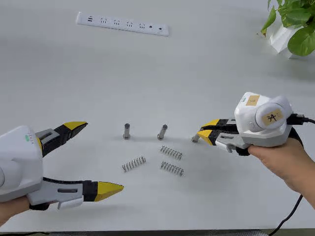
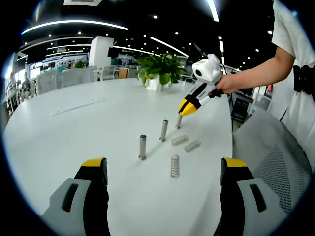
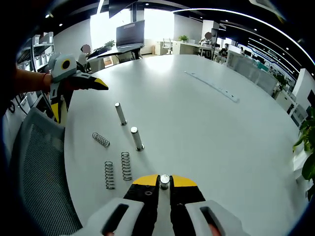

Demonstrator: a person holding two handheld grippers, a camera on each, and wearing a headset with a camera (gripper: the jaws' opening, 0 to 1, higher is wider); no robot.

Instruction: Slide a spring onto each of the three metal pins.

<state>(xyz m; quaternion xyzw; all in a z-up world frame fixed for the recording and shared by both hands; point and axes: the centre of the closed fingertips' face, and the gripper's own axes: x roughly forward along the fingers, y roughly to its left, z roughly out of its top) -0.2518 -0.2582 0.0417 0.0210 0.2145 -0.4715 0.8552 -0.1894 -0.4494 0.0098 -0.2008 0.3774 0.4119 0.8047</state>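
My right gripper [image 1: 201, 131], at the right of the head view, is pressed together on the third pin [image 3: 164, 180], whose head sits between the yellow tips at the bottom of the right gripper view. The left gripper [image 1: 104, 155] hangs spread wide and empty at lower left. The other two pins [image 1: 126, 131] stand at centre, with three springs [image 1: 171, 152] lying just below them on the table [image 1: 206, 64]. I judge the pin stiff, smooth and liable to slip. The springs look light, squashy and apt to roll, so I'd pinch one gently at its middle coils.
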